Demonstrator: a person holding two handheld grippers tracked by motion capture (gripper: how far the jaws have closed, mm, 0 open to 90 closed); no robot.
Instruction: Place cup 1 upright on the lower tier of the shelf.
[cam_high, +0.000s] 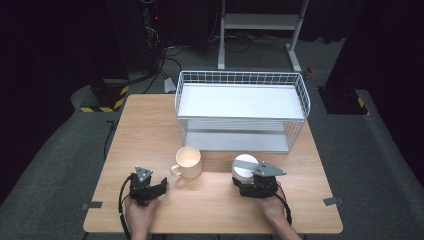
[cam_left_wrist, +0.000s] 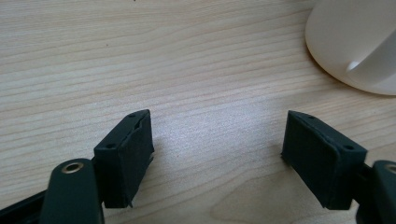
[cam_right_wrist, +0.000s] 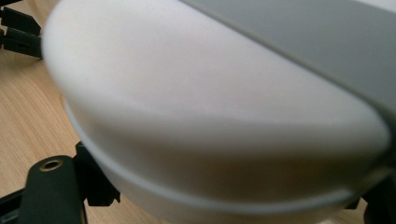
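A cream mug (cam_high: 188, 162) stands on the wooden table (cam_high: 150, 125), its handle towards my left gripper (cam_high: 157, 187). That gripper rests low over the table just left of the mug, jaws wide open with bare wood between them (cam_left_wrist: 217, 154); the mug's base and handle (cam_left_wrist: 359, 42) lie ahead to the right. A white round dish (cam_high: 244, 166) with a grey strip across its top sits right of the mug. My right gripper (cam_high: 247, 181) has a jaw on each side of the dish (cam_right_wrist: 210, 116), pressed against its rim.
A white wire rack (cam_high: 241, 107) with two shelves stands at the back middle of the table. Bare wood stretches along the table's left side and front edge. A white metal stand (cam_high: 260, 22) and cables are on the floor beyond.
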